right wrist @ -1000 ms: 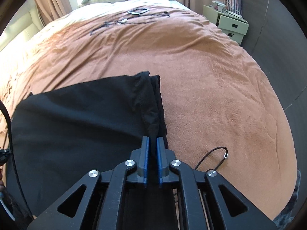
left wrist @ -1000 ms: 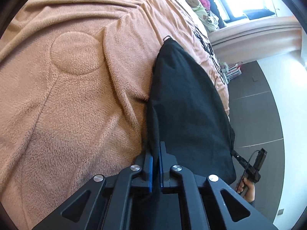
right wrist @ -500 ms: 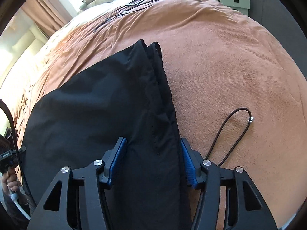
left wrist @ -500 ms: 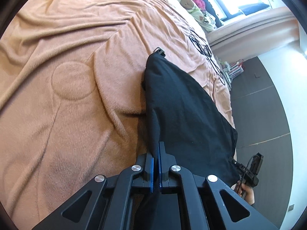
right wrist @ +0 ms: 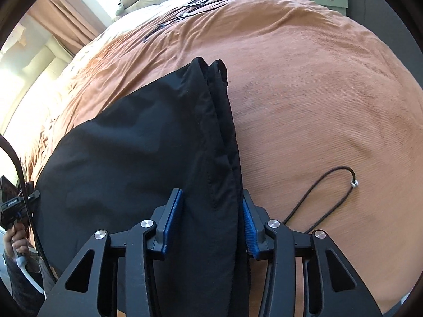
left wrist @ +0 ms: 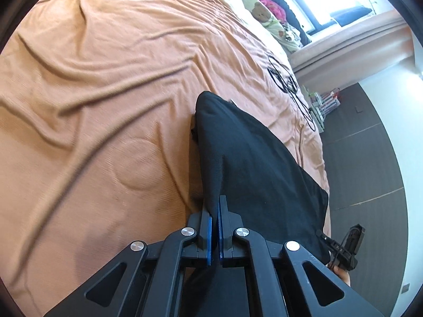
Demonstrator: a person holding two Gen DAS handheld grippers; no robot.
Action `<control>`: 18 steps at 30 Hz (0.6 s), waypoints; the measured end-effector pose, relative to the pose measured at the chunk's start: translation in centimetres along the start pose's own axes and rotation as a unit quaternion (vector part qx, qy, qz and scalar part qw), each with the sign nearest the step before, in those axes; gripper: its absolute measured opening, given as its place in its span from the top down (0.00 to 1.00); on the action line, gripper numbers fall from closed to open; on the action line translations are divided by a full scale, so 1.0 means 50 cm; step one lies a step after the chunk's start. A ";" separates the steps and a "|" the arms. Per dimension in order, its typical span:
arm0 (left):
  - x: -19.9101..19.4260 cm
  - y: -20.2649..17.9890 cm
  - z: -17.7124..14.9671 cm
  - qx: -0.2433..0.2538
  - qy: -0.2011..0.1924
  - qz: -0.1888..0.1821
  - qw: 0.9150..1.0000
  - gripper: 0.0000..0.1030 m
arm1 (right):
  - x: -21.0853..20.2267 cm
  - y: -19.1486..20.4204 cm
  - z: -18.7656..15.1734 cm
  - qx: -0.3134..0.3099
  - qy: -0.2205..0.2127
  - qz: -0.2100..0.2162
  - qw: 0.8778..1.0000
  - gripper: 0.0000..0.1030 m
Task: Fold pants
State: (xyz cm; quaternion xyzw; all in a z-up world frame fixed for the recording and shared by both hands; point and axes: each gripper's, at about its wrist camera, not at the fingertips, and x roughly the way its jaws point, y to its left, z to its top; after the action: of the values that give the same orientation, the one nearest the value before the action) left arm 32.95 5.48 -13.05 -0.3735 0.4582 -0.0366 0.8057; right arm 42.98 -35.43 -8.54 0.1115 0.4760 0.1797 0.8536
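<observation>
At the bottom centre of the left wrist view, your left gripper (left wrist: 215,227) is clamped tight on one edge of the black pants (left wrist: 253,163), which run from there toward the upper right of the frame across the orange blanket (left wrist: 100,100). That pinch, I judge, keeps the corner lifted so the layers stay stacked.

In the right wrist view your right gripper (right wrist: 211,219) straddles the other side's thick folded edge. Its jaws have just been closing a little after springing wide, yet the blue pads still stand clear of the cloth on both sides — nothing is gripped there. Probably you are re-seating for a deeper bite.

Edges: the stacked hems at the upper centre sit slightly uneven, two tips showing. A drawstring (right wrist: 325,195) trails loose over the blanket at lower right, just beside the right jaw — mind it does not snag.

Room: bare blanket lies open right of the pants and toward the top of the frame; black cables (right wrist: 190,8) lie well apart near the pillows. The bed's edge is close on the left.
</observation>
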 end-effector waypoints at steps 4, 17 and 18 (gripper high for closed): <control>-0.029 0.032 0.019 -0.002 -0.005 0.015 1.000 0.97 | 0.017 0.038 -0.005 -0.003 0.002 0.007 1.000 0.63; -0.127 0.159 0.059 -0.015 -0.024 0.052 0.998 0.97 | 0.087 0.158 -0.018 -0.015 0.011 0.035 0.999 0.70; -0.135 0.167 0.061 -0.014 -0.025 0.057 0.998 0.97 | 0.095 0.168 -0.020 -0.016 0.011 0.036 0.999 0.70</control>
State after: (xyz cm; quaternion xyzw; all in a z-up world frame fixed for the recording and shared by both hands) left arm 29.02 15.89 -12.65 -0.3589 0.4592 0.0249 0.8122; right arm 42.72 -25.78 -9.69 0.1133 0.4784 0.2190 0.8428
